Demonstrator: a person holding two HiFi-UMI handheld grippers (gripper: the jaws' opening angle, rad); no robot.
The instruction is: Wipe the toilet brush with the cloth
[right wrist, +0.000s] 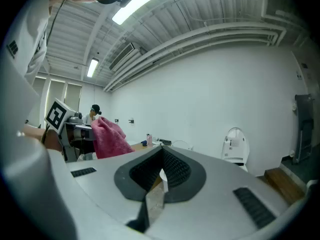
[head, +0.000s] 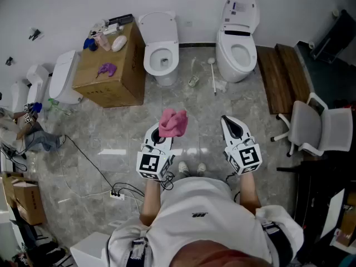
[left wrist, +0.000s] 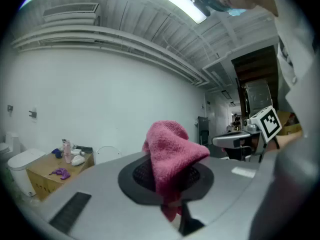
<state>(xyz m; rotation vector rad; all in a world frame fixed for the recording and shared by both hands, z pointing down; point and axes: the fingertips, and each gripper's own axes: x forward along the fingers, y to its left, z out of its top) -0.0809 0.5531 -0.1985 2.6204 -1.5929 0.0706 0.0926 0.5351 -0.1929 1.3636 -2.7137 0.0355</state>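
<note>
On the grey marble bathroom floor (head: 111, 143), the toilet brush (head: 213, 77) lies well ahead of the right claw (head: 233, 128), whose jaws are together on nothing. The left claw (head: 160, 137), held level just beside it, is clamped on the pink cloth (head: 173, 123). Wiping has not begun, I judge: next the right claw must reach forward, open and lift the brush to the cloth.

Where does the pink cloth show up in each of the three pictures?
Head view: pink cloth at centre, held at the left gripper's tip.
Left gripper view: cloth at centre, pinched between the jaws.
Right gripper view: cloth at left, mid-height.
Shared landmark: the cardboard box by the wall.
</note>
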